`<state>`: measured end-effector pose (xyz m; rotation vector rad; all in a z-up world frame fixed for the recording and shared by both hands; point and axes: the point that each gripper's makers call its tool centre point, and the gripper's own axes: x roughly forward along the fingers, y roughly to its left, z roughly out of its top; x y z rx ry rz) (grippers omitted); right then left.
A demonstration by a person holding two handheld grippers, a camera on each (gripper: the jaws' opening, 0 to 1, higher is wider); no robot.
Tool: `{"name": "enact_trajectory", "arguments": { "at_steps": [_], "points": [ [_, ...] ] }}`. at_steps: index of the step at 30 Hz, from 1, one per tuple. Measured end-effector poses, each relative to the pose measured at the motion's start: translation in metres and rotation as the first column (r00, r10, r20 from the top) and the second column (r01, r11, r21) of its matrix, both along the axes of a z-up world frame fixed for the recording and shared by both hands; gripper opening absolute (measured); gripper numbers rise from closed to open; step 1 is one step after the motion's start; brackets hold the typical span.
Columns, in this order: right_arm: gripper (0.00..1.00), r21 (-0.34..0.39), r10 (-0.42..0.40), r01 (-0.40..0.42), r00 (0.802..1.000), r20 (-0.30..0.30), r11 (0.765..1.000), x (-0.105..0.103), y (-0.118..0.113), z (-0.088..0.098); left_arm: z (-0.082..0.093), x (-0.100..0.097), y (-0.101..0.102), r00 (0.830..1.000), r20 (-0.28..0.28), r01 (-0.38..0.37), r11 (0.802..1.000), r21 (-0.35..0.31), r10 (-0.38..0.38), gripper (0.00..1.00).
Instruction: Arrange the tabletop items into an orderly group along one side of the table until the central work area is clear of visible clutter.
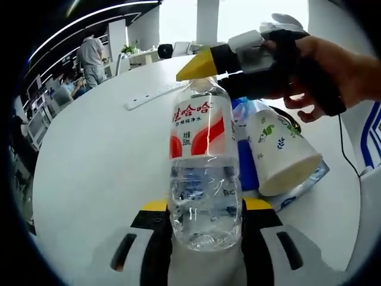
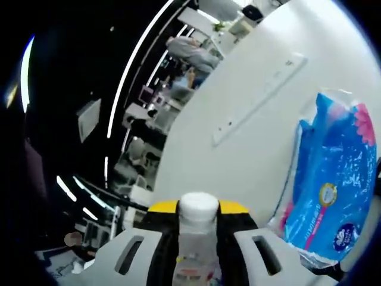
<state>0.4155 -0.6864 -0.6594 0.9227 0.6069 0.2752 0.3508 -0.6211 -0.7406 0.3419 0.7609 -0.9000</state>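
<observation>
Your left gripper (image 1: 205, 210) clamps the water bottle's (image 1: 203, 173) base and your right gripper (image 2: 199, 210) its neck (both closed on it), above the table (image 1: 101, 161). Paper cup (image 1: 280, 152) and tissue pack (image 2: 330, 190) lie together; grouping seems unfinished.

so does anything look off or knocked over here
Yes: the paper cup lies tipped on its side against the blue tissue pack. Also, both grippers grip one water bottle, left gripper at its base, right gripper at its cap.
</observation>
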Motion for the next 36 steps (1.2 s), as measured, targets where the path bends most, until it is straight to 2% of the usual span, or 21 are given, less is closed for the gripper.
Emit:
{"name": "enact_trajectory", "arguments": {
  "at_steps": [14, 16, 20, 29, 36],
  "points": [
    [0.19, -0.058, 0.067, -0.062, 0.993, 0.101, 0.996, 0.005, 0.005, 0.012, 0.0, 0.0, 0.0, 1.0, 0.002, -0.006, 1.0, -0.002, 0.006, 0.44],
    [0.19, -0.057, 0.065, -0.059, 0.993, 0.098, 0.997, 0.007, 0.004, 0.012, 0.0, 0.0, 0.0, 1.0, 0.001, -0.009, 1.0, -0.003, 0.009, 0.44],
    [0.19, -0.1, 0.099, -0.086, 0.987, 0.127, 0.991, 0.008, 0.009, 0.018, 0.0, 0.001, 0.002, 1.0, -0.001, -0.017, 1.0, -0.005, 0.017, 0.44],
    [0.19, -0.198, 0.176, -0.139, 0.967, 0.183, 0.97, 0.007, 0.022, 0.029, 0.001, 0.001, 0.005, 0.999, -0.006, -0.045, 0.999, -0.018, 0.045, 0.43],
    [0.19, -0.279, 0.255, -0.188, 0.94, 0.228, 0.942, 0.001, 0.039, 0.041, 0.001, 0.0, 0.01, 0.997, -0.014, -0.076, 0.997, -0.031, 0.076, 0.43]
  ]
}}
